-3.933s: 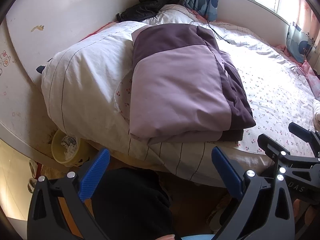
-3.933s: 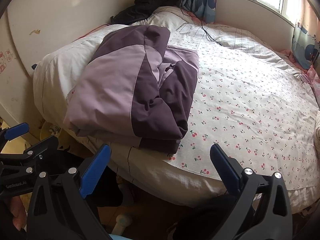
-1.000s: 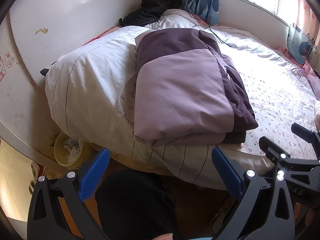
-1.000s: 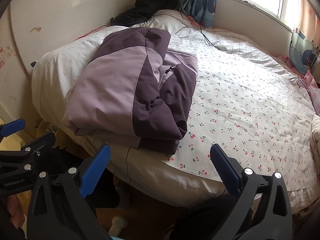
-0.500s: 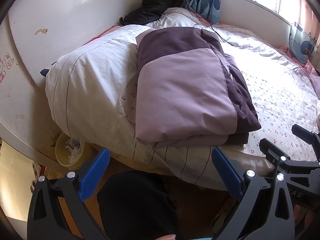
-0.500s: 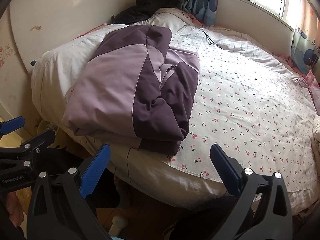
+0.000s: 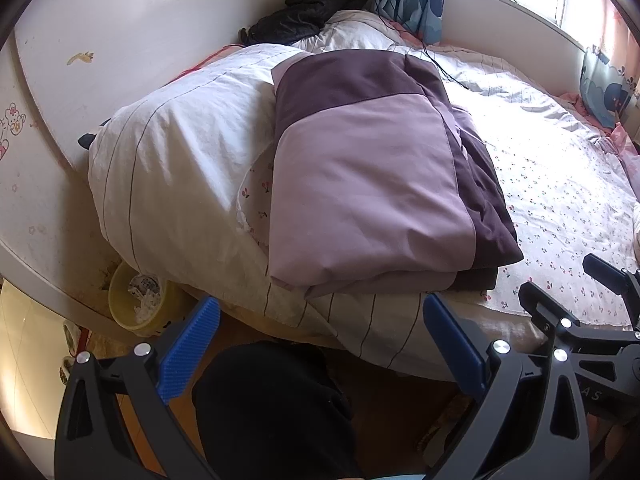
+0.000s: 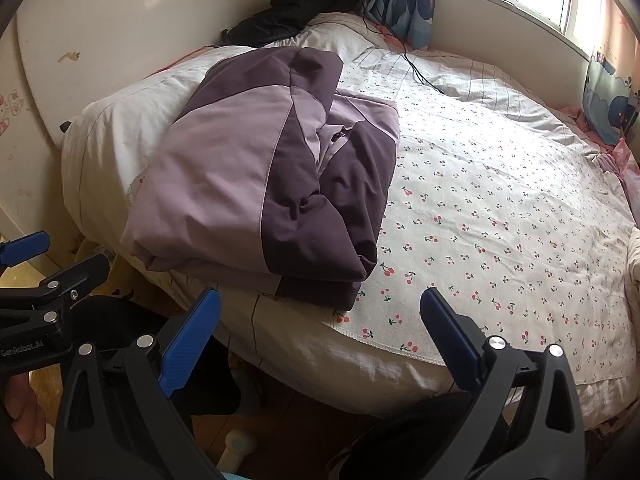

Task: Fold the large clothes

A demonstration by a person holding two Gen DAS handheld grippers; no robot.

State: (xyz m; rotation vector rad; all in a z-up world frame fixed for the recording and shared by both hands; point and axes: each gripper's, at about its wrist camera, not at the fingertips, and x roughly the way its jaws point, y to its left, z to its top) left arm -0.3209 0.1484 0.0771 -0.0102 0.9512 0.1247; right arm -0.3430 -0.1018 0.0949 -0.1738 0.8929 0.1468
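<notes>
Nearest, the left hand-held gripper (image 7: 318, 344) and the right hand-held gripper (image 8: 320, 336) hang just off the bed (image 8: 500, 208) edge, both with fingers spread apart and holding nothing, probably because the folding looks done. Beyond them the purple jacket (image 8: 264, 184) lies folded in a compact stack near that edge, partly on the white quilt (image 7: 180, 168). Farther back, dark clothing (image 7: 308, 12) sits by the wall.

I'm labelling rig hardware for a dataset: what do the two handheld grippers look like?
Both the left gripper and right gripper have black plastic frames with triangular cut-outs, silver round fasteners, and ribbed blue pads on the fingers. White lettering reading GenRobot.AI marks the left one's side. No cables or sleeves are visible.
</notes>
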